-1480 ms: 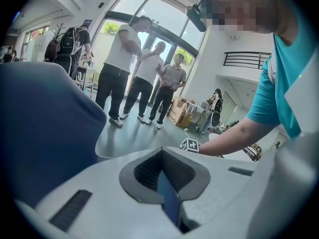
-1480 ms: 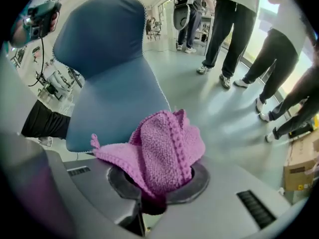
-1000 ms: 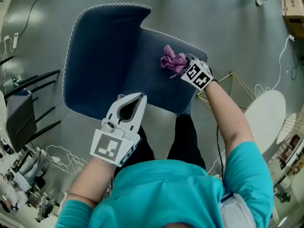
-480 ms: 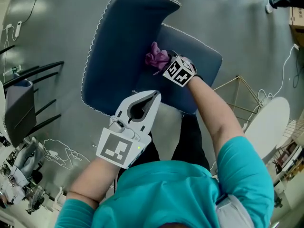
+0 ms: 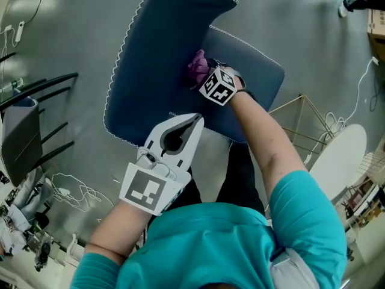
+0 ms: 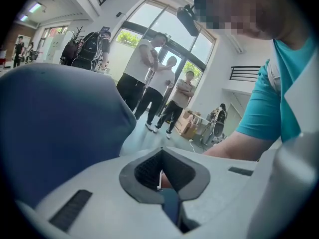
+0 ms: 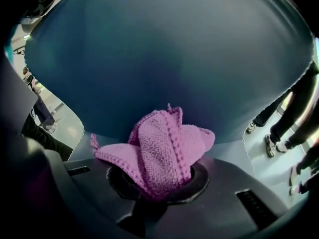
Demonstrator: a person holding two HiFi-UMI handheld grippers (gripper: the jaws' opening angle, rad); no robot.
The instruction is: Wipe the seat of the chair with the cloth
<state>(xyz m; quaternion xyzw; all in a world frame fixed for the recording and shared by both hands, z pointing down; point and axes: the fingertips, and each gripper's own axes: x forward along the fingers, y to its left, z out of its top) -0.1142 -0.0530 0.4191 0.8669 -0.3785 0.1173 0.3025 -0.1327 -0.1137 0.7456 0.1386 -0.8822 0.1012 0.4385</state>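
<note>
In the head view a dark blue chair stands below me, its backrest (image 5: 162, 53) at upper left and its seat (image 5: 255, 71) to the right. My right gripper (image 5: 203, 74) is shut on a bunched pink cloth (image 5: 197, 65), pressed where seat meets backrest. The right gripper view shows the cloth (image 7: 164, 151) bulging from the jaws, with the backrest (image 7: 164, 59) filling the frame behind it. My left gripper (image 5: 194, 122) hovers shut and empty by the seat's near left edge. In its own view the left gripper (image 6: 162, 180) points past the backrest (image 6: 55, 128).
A black chair (image 5: 24, 131) and loose cables (image 5: 72, 191) lie on the floor at left. A white round table (image 5: 337, 155) and a gold wire frame (image 5: 301, 125) stand to the right. Several people (image 6: 149, 78) stand by a glass door far off.
My right gripper has carried the cloth leftward across the seat, from its right part to the foot of the backrest. The left gripper has hardly moved.
</note>
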